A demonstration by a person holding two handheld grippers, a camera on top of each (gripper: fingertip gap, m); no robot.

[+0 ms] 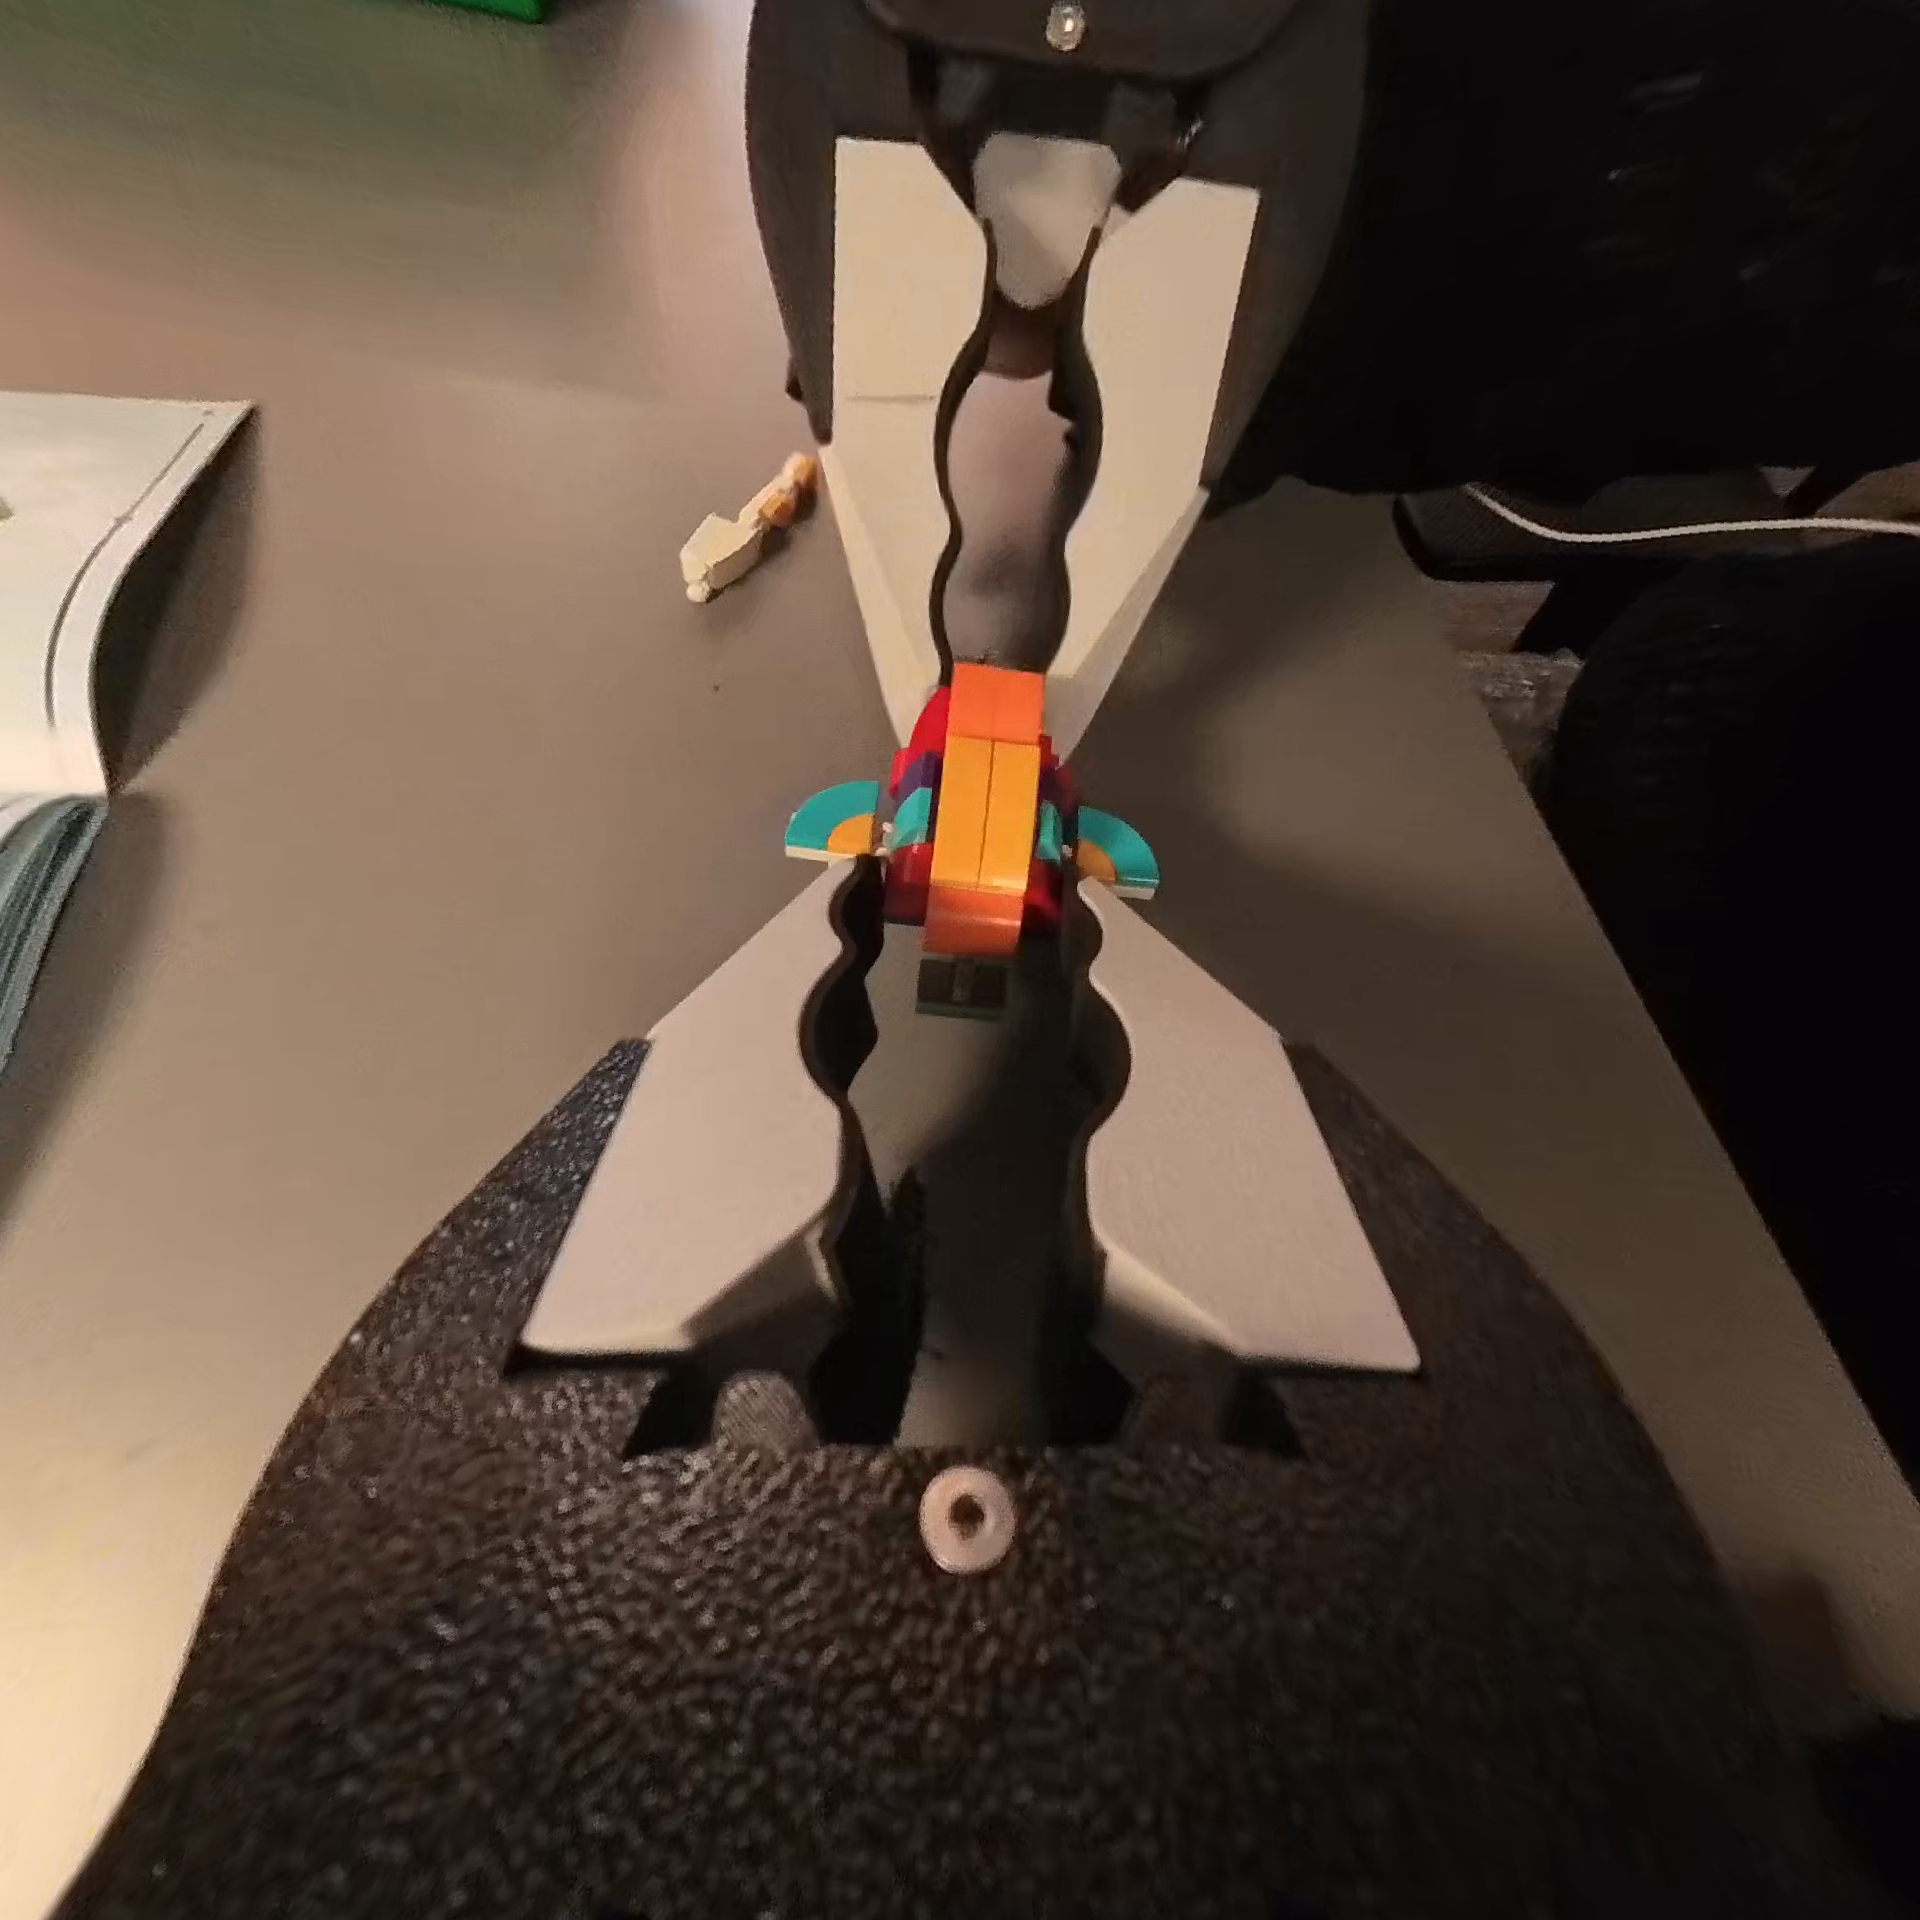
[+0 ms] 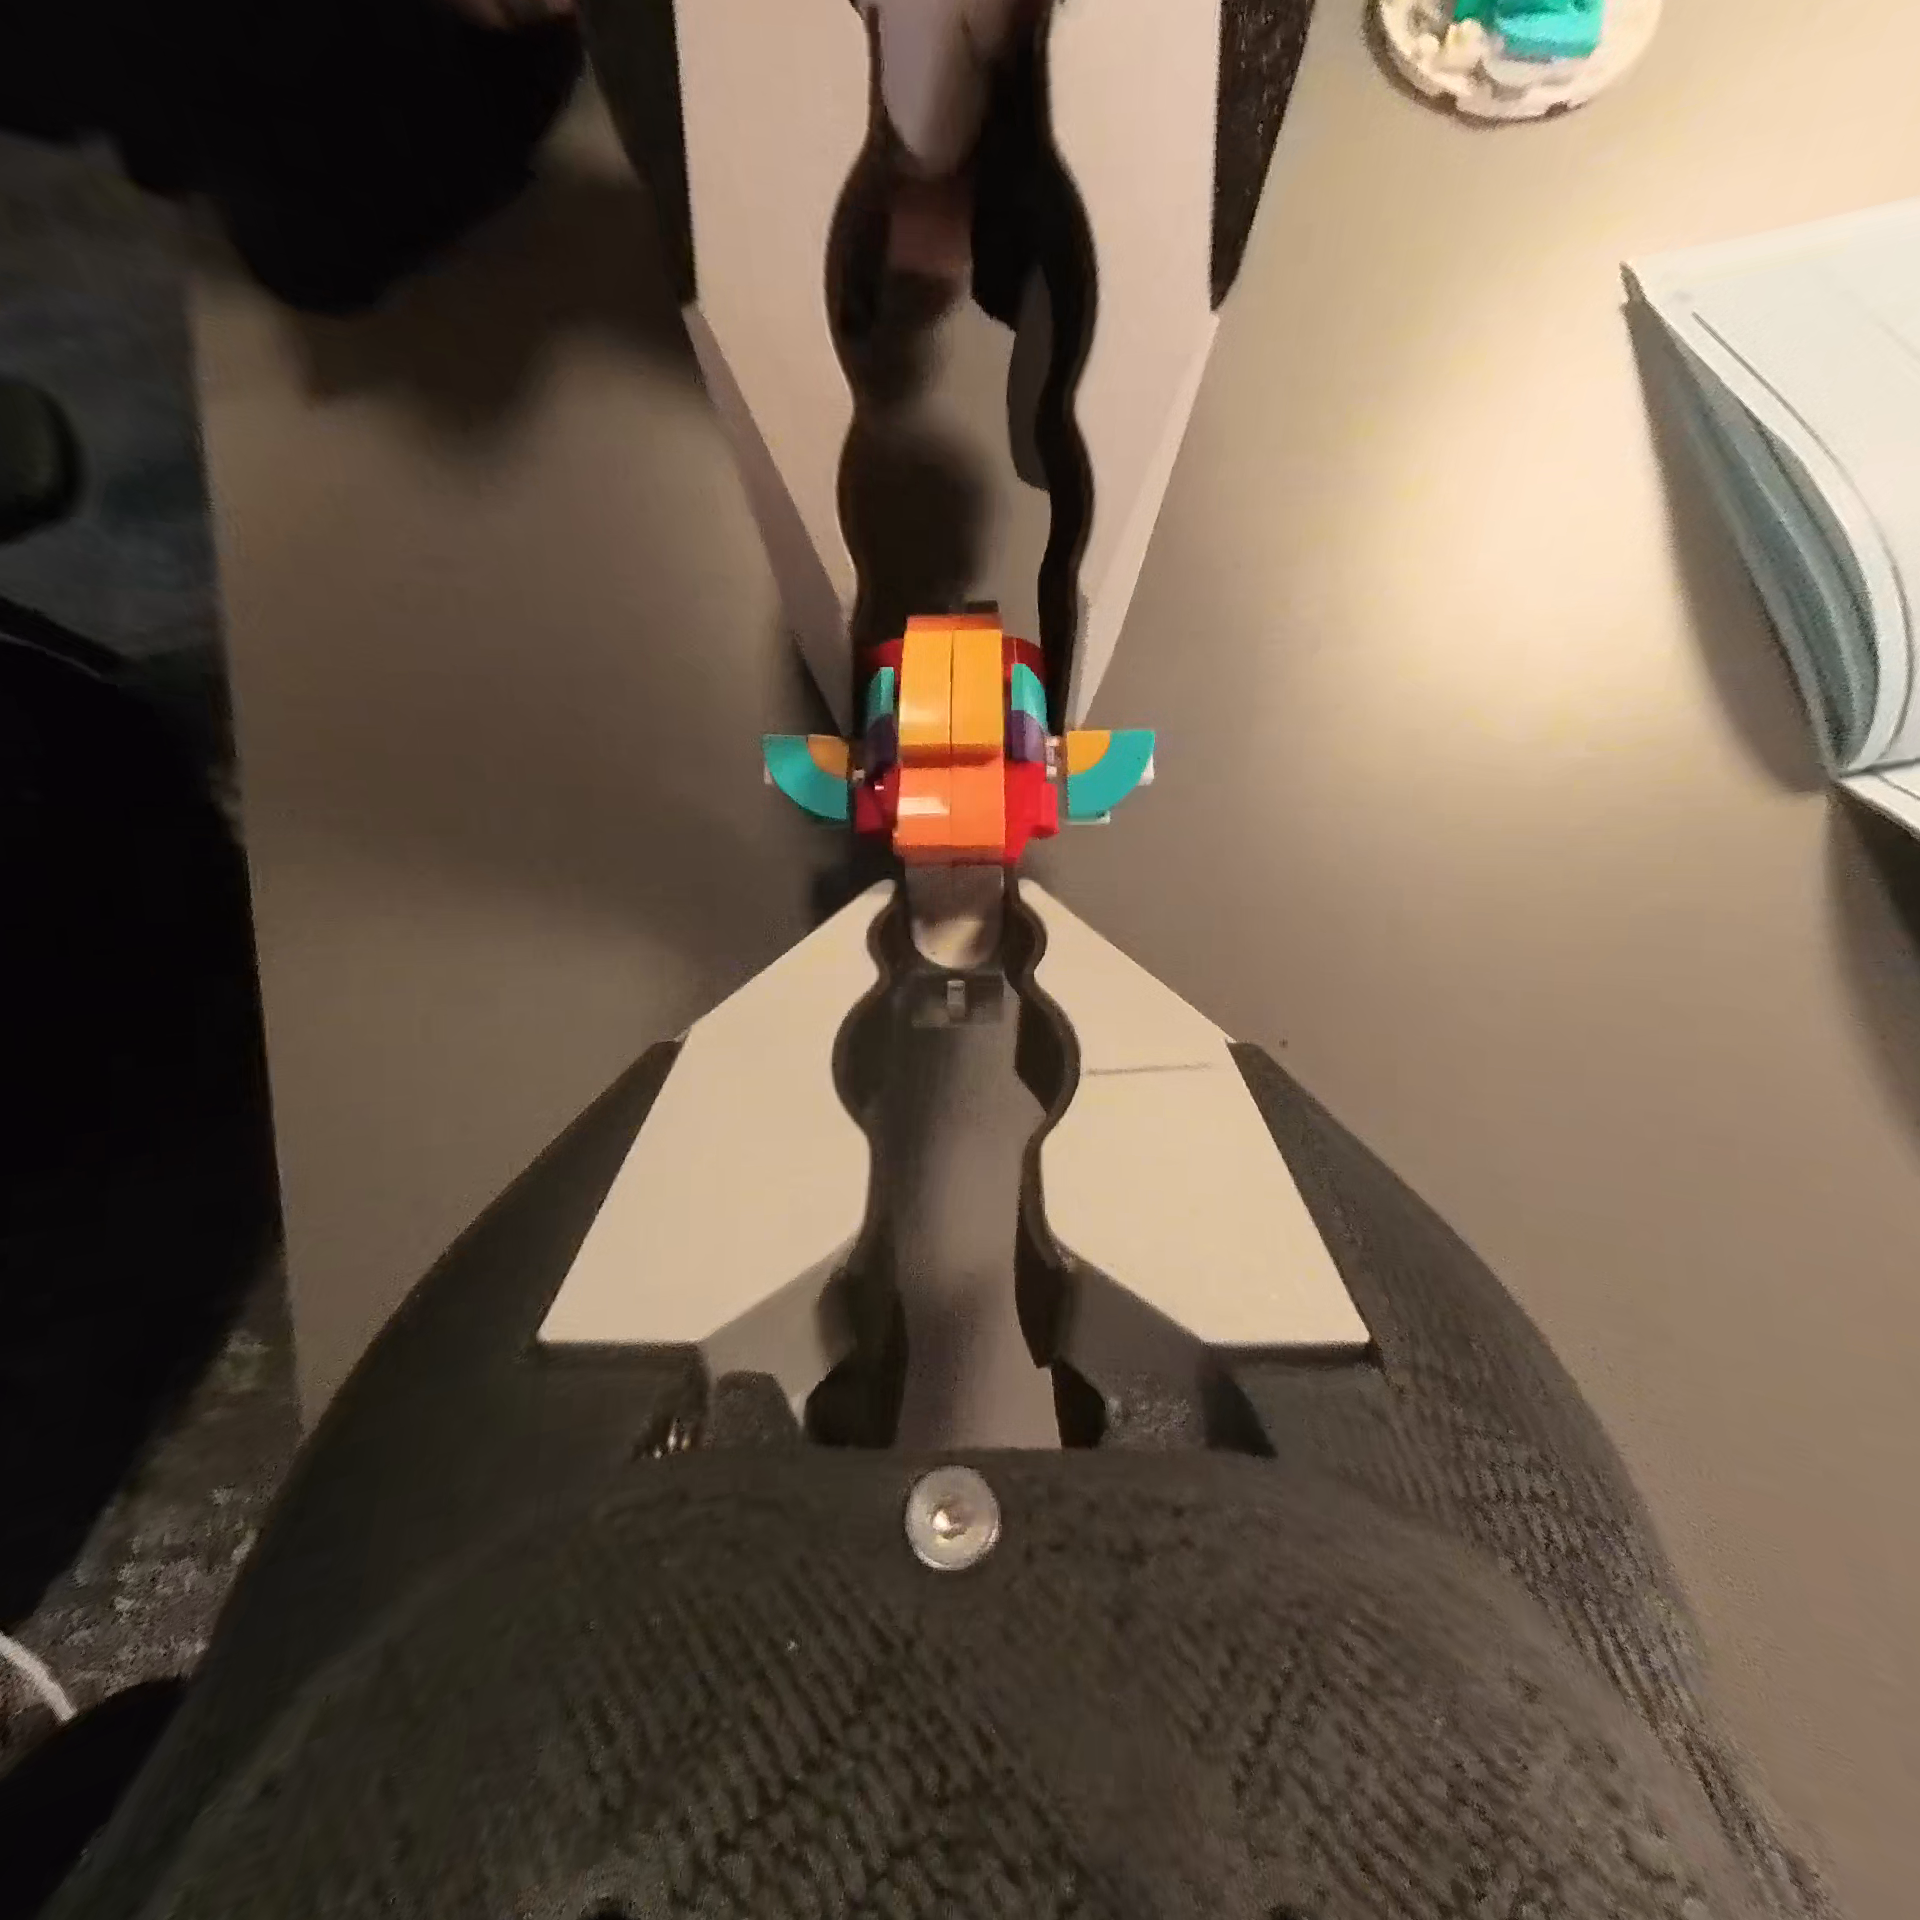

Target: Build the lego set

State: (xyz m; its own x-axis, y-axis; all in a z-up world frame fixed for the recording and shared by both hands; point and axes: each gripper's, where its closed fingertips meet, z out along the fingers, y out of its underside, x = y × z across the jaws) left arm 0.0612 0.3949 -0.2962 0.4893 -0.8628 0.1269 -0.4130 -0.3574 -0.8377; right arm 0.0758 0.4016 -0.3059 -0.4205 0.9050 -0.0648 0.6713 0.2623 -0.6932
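Jaws of both grippers, left (image 1: 971,883) and right (image 2: 951,883), clamp the lego model (image 1: 977,821) between them from opposite ends.

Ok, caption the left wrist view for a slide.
Both grippers' fingers pinch a colourful Lego model from opposite ends above the table.

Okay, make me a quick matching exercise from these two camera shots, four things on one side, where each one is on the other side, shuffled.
Things:
1. lego model
2. booklet
3. loose cream piece
4. round white base with teal pieces

Places:
A. top right of the right wrist view, on the table
B. between the left claw and the right claw
C. open, at the left edge of the left wrist view
D. on the table, beside a finger of the far claw

Pairs: 1-B, 2-C, 3-D, 4-A
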